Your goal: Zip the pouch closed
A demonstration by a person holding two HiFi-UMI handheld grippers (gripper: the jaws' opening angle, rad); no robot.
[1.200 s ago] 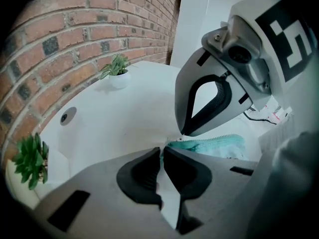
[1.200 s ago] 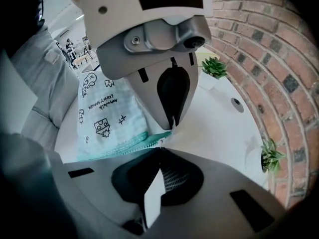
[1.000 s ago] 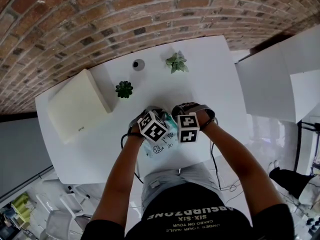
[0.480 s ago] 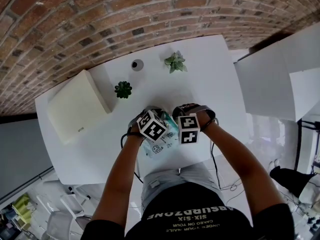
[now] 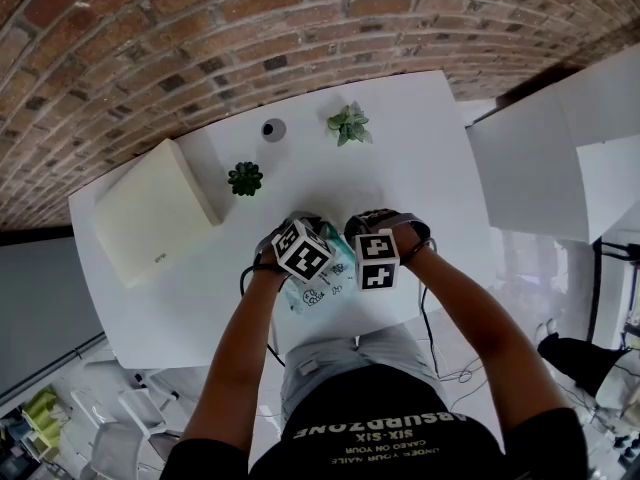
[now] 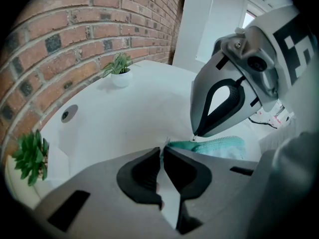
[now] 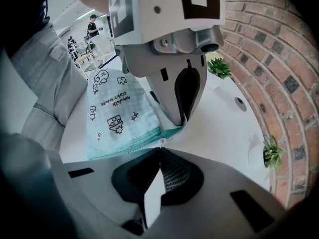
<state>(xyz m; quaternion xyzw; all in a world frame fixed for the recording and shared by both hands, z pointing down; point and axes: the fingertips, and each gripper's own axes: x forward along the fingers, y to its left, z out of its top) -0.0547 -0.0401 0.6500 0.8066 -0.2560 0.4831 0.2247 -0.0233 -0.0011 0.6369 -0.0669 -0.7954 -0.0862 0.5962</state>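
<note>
A white pouch [image 7: 117,111] with cartoon prints and a teal zipper edge lies on the white table [image 5: 420,148] near its front edge, and shows between the two marker cubes as the pouch [image 5: 318,293] in the head view. My left gripper [image 6: 162,151] is shut on the pouch's teal corner [image 6: 172,144]. My right gripper [image 7: 159,144] is shut on the small zipper pull [image 7: 160,141] close beside that corner. The two grippers' tips stand almost together, both pointing steeply down. In the head view the cubes and hands hide the jaws.
At the back of the table stand two small potted plants [image 5: 350,125] [image 5: 246,178] and a round grey disc [image 5: 273,129]. A cream box [image 5: 155,211] sits at the left. A brick wall [image 5: 200,28] runs behind, and a white cabinet [image 5: 540,168] stands to the right.
</note>
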